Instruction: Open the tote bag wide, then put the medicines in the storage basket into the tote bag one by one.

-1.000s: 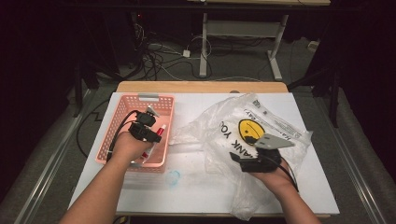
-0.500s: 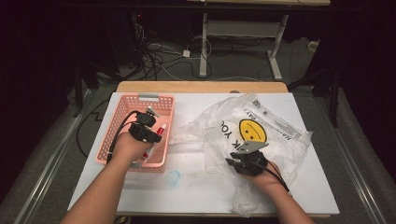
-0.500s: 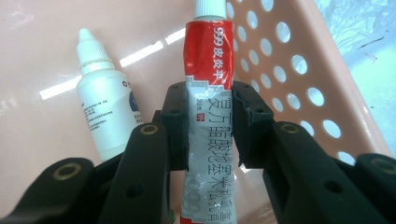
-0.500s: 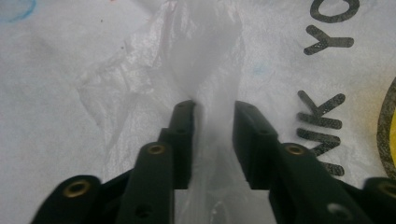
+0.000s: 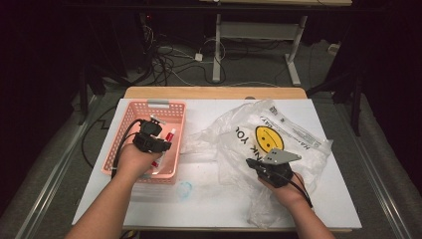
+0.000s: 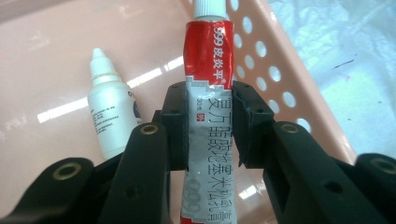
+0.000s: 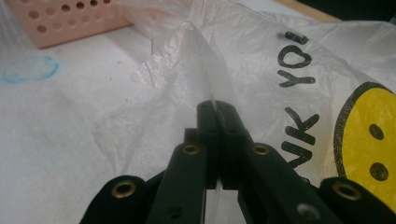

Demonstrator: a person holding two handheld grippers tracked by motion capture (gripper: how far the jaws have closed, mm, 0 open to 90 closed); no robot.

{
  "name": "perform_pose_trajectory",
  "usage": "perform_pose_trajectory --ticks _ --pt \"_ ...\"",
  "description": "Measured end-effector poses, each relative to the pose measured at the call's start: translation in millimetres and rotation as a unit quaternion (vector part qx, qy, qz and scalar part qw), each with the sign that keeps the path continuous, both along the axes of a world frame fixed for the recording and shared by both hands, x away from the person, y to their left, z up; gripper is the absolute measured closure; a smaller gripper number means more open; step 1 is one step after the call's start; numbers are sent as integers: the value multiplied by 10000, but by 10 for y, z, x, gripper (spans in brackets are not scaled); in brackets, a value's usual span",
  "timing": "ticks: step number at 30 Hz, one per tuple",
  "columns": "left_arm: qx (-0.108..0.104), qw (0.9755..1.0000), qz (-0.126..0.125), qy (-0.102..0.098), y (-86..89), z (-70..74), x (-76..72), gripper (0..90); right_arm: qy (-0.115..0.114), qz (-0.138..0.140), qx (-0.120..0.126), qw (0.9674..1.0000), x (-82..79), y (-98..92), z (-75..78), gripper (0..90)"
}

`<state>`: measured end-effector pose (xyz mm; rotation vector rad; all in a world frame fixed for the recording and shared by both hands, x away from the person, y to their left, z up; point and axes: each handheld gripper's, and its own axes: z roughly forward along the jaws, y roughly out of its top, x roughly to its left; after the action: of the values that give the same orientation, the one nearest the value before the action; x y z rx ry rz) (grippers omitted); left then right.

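Tube (image 6: 208,116), red above and silver-white below with a white cap, clamped between the pads of the left gripper (image 6: 208,123) inside the pink basket (image 5: 130,124); in the high view the left gripper (image 5: 151,141) sits over the basket's right half, near its right wall. The tube bears "999" and rows of Chinese characters, with "30" on a small line near the pads. Beside it on the basket floor lies a white dropper bottle (image 6: 112,116), apart from the tube, its print too small to read; the perforated basket wall (image 6: 275,74) runs close along the tube's other side. Right gripper (image 7: 217,109): jaws just closed, pinching a raised fold of the clear plastic bag (image 7: 261,60); in the high view it (image 5: 258,167) stands at the bag's near-left edge. The bag (image 5: 298,134) carries a yellow smiley face (image 5: 268,138), black letters "YO" and "NK", and a white label whose text is unreadable. The white table (image 5: 209,209) lies bare between basket and bag and along its near edge, apart from a faint blue ring (image 5: 185,188) drawn near the basket.
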<state>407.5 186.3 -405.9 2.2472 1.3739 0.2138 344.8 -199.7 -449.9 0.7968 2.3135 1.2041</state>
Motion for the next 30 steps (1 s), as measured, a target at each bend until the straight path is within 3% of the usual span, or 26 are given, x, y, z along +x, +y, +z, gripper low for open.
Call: perform_pose_trajectory --ticks 11,17,30 --pt "-366 9977 113 -551 72 -4 -158 677 -232 -55 420 9988 -13 -72 79 900" --pt "-613 9948 58 -815 121 2 -244 677 -263 -144 584 9978 -22 -106 103 900" --pt "-843 9890 -136 -1211 160 31 -430 677 -320 -119 634 9974 -34 -153 123 900"
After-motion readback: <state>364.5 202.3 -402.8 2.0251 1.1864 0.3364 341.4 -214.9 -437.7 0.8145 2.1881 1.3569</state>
